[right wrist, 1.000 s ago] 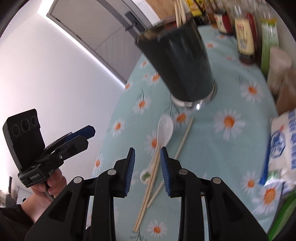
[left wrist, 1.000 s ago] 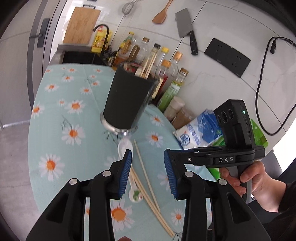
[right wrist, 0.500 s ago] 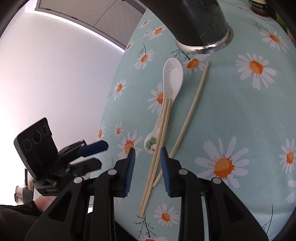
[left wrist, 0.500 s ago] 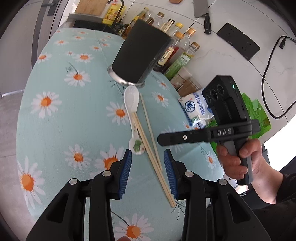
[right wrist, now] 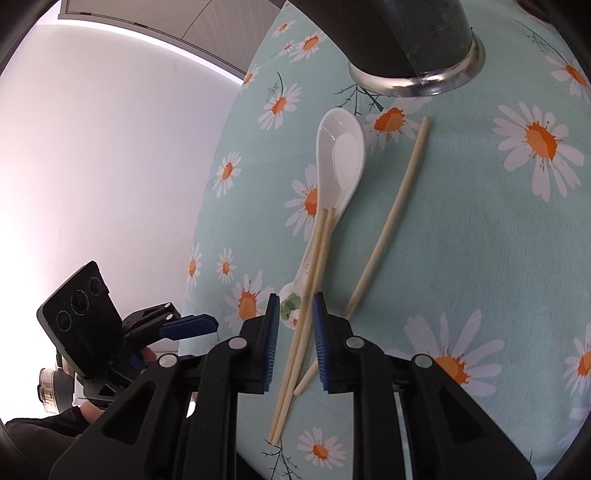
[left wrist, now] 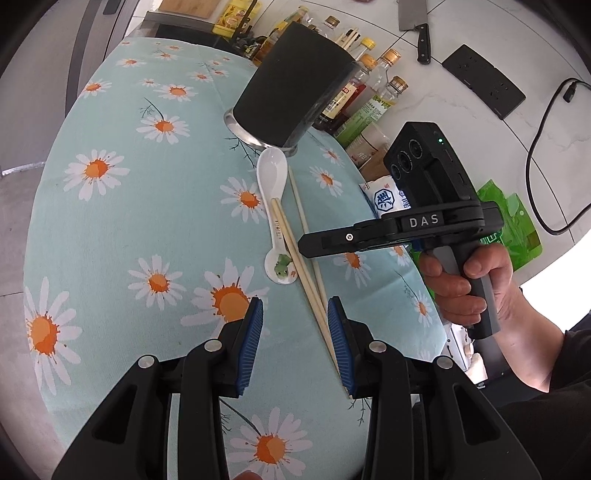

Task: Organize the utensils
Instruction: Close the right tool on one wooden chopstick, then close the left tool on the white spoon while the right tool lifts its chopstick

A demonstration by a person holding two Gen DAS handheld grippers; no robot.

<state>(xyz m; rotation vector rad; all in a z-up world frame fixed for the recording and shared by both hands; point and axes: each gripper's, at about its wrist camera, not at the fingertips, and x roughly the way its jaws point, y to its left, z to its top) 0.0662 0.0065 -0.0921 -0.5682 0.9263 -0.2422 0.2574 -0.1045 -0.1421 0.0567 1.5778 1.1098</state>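
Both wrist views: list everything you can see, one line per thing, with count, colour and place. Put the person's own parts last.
Chopsticks: three, pale wood; two lying along the spoon, one loose beside it.
Spoon: one, white with a green frog on the handle end; flat on the tablecloth, bowl toward the holder.
Utensil holder: one, black with a metal base; upright beyond the spoon, more chopsticks inside.
Tablecloth: one, pale teal with daisies.
Bottles: several, behind the holder.
Bags: white-blue and green, at the table edge.
Cleaver: one, on the wall.
Right gripper: black with blue pads, jaws just narrowing around the paired chopsticks, not yet pressing.
Left gripper: black and blue, open, above the chopstick ends.
Hand: one, holding the right gripper.
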